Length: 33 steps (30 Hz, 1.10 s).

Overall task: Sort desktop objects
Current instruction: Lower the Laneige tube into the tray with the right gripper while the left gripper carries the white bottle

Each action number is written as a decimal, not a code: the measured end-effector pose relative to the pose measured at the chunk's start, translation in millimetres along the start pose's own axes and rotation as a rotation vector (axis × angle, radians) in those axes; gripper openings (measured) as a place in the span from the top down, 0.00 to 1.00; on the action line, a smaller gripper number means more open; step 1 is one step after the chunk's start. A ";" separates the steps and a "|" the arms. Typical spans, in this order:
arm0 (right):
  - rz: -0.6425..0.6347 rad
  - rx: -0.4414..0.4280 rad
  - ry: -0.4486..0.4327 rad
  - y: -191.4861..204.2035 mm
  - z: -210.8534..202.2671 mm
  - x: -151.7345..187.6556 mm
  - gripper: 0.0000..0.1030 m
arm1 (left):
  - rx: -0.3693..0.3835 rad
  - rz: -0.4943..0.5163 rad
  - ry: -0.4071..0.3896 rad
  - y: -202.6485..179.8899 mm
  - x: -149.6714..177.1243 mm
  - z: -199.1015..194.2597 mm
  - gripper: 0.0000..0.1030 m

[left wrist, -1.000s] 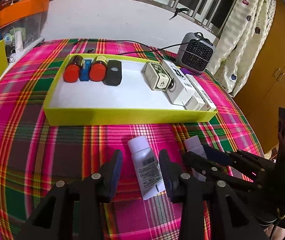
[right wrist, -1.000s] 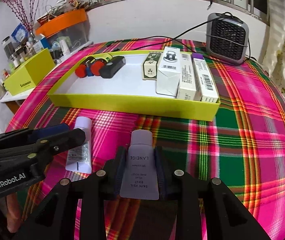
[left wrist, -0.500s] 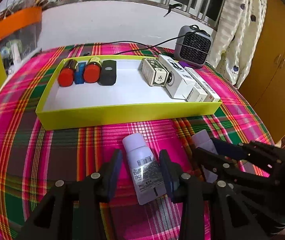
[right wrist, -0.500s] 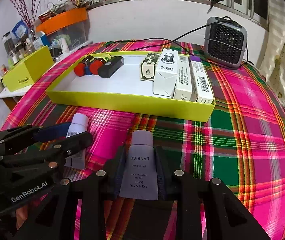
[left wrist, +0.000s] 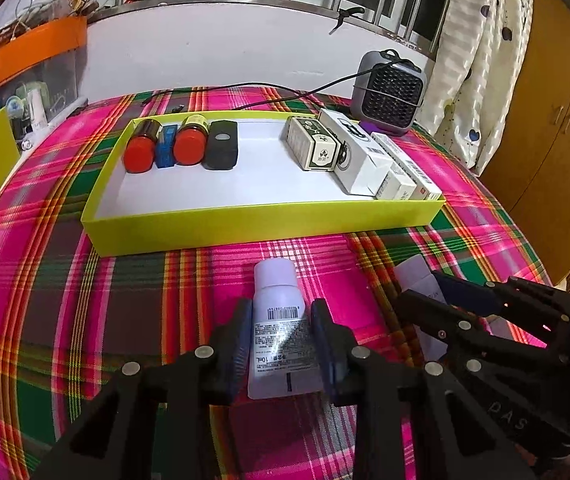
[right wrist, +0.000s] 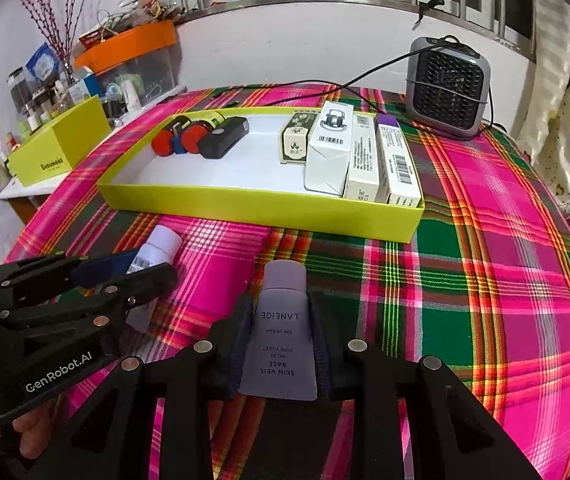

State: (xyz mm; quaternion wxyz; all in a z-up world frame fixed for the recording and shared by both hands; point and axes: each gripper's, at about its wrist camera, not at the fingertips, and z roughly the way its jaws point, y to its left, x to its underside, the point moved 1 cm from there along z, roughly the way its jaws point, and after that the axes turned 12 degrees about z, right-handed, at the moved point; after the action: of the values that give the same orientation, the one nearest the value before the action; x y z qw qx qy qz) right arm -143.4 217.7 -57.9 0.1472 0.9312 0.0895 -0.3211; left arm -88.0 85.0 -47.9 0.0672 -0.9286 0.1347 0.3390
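Observation:
A white tube (left wrist: 275, 280) with a barcode label sits cap-forward between my left gripper's (left wrist: 281, 312) fingers, which press on both its sides. The left gripper (right wrist: 153, 268) and this tube (right wrist: 161, 242) also show at the left of the right wrist view. My right gripper (right wrist: 283, 304) is shut on a lavender Laneige tube (right wrist: 283, 344), cap pointing away. The right gripper (left wrist: 421, 292) and its tube (left wrist: 413, 272) appear at the right of the left wrist view. Both stand just in front of the yellow tray (left wrist: 261, 228).
The tray (right wrist: 245, 204) holds two red-capped jars (left wrist: 139, 156), a black case (left wrist: 221, 150) and several boxes (right wrist: 361, 156). A grey heater (right wrist: 449, 88) with its cable stands behind it. A yellow box (right wrist: 57, 148) and an orange-lidded bin (right wrist: 133, 56) lie off the plaid table's left.
My left gripper's fingers have drawn in from a wide stance onto the white tube, which now lies straight between them. The right gripper has kept its hold on the lavender tube.

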 end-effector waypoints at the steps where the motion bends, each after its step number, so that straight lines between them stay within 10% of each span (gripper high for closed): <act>1: 0.005 -0.005 -0.003 -0.1 -1.0 -0.7 0.71 | 0.002 -0.001 -0.005 0.2 -0.2 -1.0 0.71; 33: 0.052 -0.096 -0.104 14.0 -19.1 -41.0 0.71 | -0.031 0.014 -0.147 17.0 -41.1 -30.3 0.71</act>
State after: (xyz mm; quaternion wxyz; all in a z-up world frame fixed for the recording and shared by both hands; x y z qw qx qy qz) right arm -160.7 208.0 -14.9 0.2044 0.9072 0.0729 -0.3603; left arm -104.6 70.7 1.2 0.0600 -0.9012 0.1308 0.4087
